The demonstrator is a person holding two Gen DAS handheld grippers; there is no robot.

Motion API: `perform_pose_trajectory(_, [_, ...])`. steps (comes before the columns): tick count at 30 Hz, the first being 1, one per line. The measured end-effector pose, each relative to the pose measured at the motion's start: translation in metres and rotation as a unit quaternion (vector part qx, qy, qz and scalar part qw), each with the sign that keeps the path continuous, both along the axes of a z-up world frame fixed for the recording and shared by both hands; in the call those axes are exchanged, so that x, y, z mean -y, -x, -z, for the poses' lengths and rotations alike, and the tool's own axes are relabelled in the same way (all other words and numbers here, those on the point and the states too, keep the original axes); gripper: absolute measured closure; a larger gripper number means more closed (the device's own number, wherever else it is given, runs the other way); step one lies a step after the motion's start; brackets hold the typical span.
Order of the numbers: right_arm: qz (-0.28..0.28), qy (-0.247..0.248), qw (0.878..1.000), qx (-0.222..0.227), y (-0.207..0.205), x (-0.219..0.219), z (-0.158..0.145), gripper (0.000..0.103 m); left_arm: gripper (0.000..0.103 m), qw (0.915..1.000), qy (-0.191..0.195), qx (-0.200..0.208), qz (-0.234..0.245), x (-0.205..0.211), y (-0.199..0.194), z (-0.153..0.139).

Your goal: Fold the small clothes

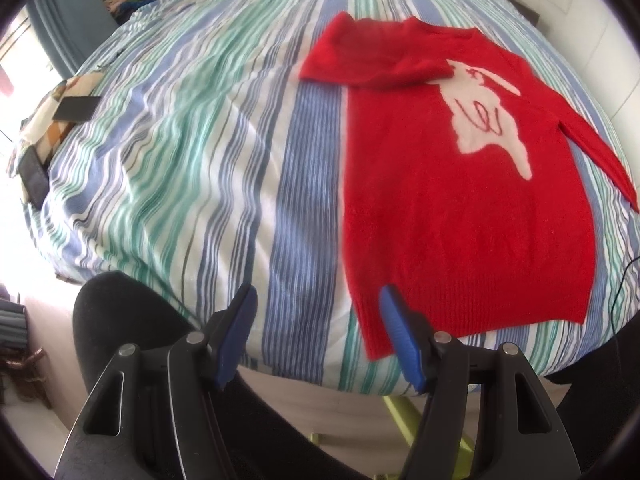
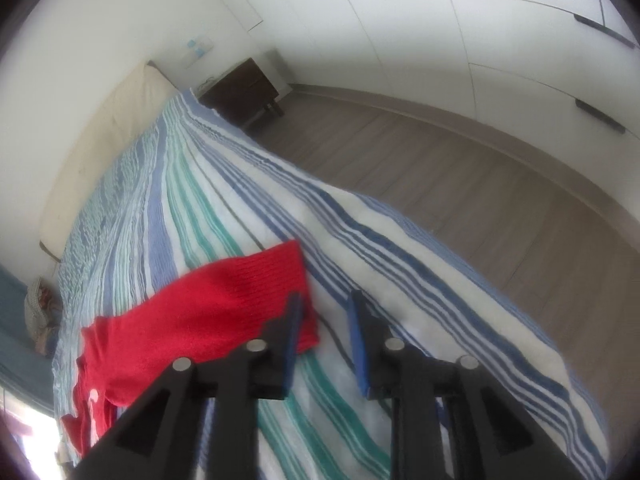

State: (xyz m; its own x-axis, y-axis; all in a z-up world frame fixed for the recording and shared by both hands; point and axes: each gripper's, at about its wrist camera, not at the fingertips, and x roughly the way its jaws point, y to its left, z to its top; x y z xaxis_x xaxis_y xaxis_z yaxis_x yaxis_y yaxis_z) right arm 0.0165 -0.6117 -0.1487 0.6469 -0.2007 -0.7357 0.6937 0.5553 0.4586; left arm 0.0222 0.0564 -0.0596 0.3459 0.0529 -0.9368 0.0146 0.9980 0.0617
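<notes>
A red knitted sweater with a white figure (image 1: 460, 184) lies flat on the striped bed (image 1: 180, 140). Left hand-held gripper (image 1: 318, 300) released at its hem; right hand-held gripper (image 2: 324, 308) released beside its sleeve.

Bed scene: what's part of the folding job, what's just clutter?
Job:
- red sweater, one sleeve folded across the chest
- left gripper, open at the hem corner
- right gripper, open beside the other sleeve's cuff

Lying about:
- striped bedspread
- dark wallet
- nightstand

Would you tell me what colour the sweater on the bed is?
Red sweater with a white figure; clearest in the left wrist view.
</notes>
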Motion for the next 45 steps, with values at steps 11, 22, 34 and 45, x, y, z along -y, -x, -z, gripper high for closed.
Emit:
perform_pose_trajectory(11, [-0.027, 0.183, 0.982, 0.026, 0.046, -0.080, -0.111, 0.036, 0.030, 0.9950, 0.078, 0.034, 0.052, 0.000, -0.032, -0.026])
perform_pose_trajectory(22, [-0.286, 0.152, 0.945, 0.041, 0.021, -0.277, -0.063, 0.033, 0.019, 0.9787, 0.142, 0.018, 0.147, 0.035, -0.196, -0.050])
perform_pose_trajectory(34, [-0.352, 0.134, 0.926, 0.019, 0.010, -0.302, -0.041, 0.033, 0.035, 0.9873, 0.112, -0.061, 0.095, 0.086, -0.309, 0.049])
perform_pose_trajectory(45, [-0.352, 0.114, 0.929, 0.004, -0.001, -0.300, -0.030, 0.033, 0.091, 0.9784, 0.092, -0.059, 0.175, 0.137, -0.306, 0.065])
